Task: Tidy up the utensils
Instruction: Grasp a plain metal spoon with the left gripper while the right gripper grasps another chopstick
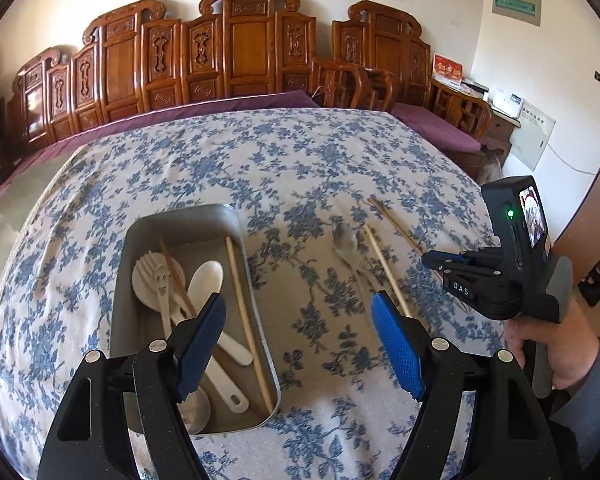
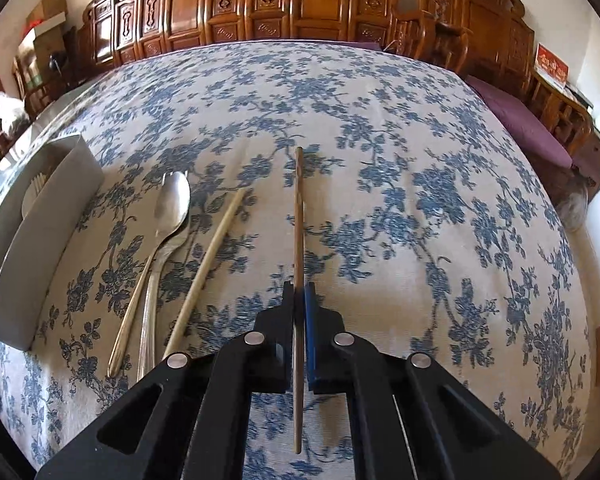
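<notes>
Roughly half done: tray [image 1: 140, 248] holds white fork, spoons and two chopsticks; right of tray, a metal spoon [image 2: 174, 204], fork and pale chopstick [image 2: 208, 268] remain on desk; right gripper [image 2: 299, 292] jaws pinch dark chopstick [image 2: 299, 216]; left gripper [image 1: 300, 320] jaws wide, empty.

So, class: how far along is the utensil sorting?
Done: the metal tray already holds white spoons, a fork and chopsticks. In hand: the right gripper is shut on a dark chopstick. Left: a metal spoon, a metal fork beneath it and a pale chopstick on the tablecloth.
</notes>
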### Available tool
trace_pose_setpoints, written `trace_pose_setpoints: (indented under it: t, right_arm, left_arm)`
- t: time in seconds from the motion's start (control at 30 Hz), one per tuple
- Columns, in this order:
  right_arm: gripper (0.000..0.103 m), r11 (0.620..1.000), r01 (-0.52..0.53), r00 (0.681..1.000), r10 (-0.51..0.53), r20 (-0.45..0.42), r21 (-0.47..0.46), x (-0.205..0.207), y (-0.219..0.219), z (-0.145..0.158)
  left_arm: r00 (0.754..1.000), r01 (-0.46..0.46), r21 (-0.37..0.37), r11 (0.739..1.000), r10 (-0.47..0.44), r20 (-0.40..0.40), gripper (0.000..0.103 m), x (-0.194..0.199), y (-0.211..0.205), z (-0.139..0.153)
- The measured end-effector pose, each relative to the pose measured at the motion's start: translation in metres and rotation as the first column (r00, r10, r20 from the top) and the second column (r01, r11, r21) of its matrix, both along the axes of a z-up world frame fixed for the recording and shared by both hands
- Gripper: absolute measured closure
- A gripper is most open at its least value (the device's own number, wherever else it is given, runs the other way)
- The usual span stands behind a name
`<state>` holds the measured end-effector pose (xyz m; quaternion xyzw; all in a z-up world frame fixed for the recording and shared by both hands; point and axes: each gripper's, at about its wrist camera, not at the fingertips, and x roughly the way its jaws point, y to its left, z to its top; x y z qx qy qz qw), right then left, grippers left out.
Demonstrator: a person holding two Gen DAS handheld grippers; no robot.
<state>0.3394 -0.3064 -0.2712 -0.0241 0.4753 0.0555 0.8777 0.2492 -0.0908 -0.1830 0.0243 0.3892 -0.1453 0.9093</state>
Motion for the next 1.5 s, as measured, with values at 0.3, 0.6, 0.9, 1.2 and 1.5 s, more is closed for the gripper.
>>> trace_pose_setpoints:
  t: [0.3, 0.6, 0.9, 1.2, 1.5]
  right_arm:
    - [0.097, 0.998, -0.012, 1.0, 0.011, 0.012, 0.063, -0.005, -0.012, 0.005]
    - [0.097, 0.992, 0.004, 1.0, -0.004, 0.001, 0.123, -0.003, -0.023, 0.003]
    - [0.097, 0.988, -0.005, 1.0, 0.003, 0.011, 0.157, -0.002, -0.024, 0.006]
    - [0.097, 0.983, -0.001, 1.0, -0.003, 0.024, 0.184, -0.003, -0.028, 0.01]
    - [0.097, 0.983, -0.01, 1.0, 0.005, 0.027, 0.184, -0.003, -0.026, 0.011]
  left_arm:
    - [0.995, 0.043, -0.023, 0.999, -0.045, -0.094, 0.043, 0.026, -0.033, -0.025]
    - [0.978, 0.068, -0.006, 0.998, -0.068, -0.195, 0.074, 0.062, -0.062, -0.064]
    - [0.973, 0.075, 0.002, 0.997, -0.073, -0.218, 0.084, 0.083, -0.082, -0.078]
    - [0.964, 0.051, 0.009, 0.999, -0.047, -0.263, 0.092, 0.087, -0.078, -0.082]
    - [0.965, 0.071, 0.112, 0.991, -0.04, -0.26, 0.092, 0.095, -0.096, -0.082]
